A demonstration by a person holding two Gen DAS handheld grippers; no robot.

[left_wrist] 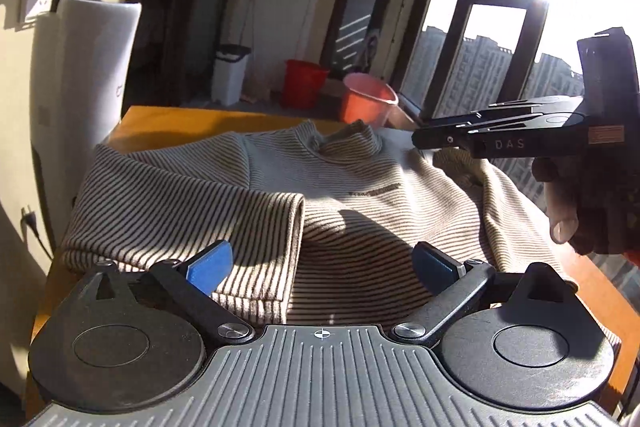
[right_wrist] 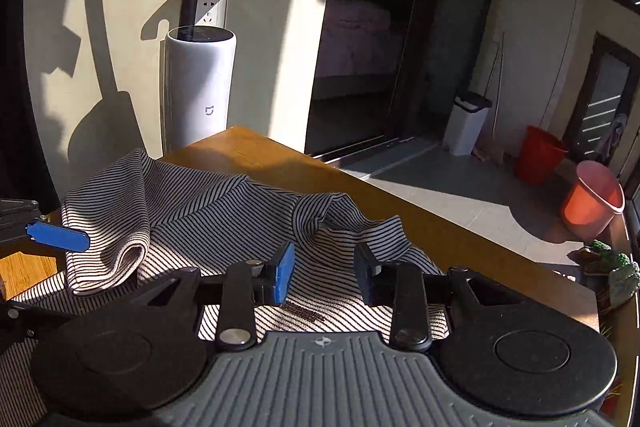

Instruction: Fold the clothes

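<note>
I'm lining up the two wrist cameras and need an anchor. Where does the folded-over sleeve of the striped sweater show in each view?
Left wrist view: the folded sleeve lies left of centre, across the striped sweater, just beyond the left gripper, whose jaws are open.
Right wrist view: the folded sleeve sits at lower left, ahead and left of the right gripper, jaws open.
Shared landmark: the white cylinder appliance beyond the table.
</note>
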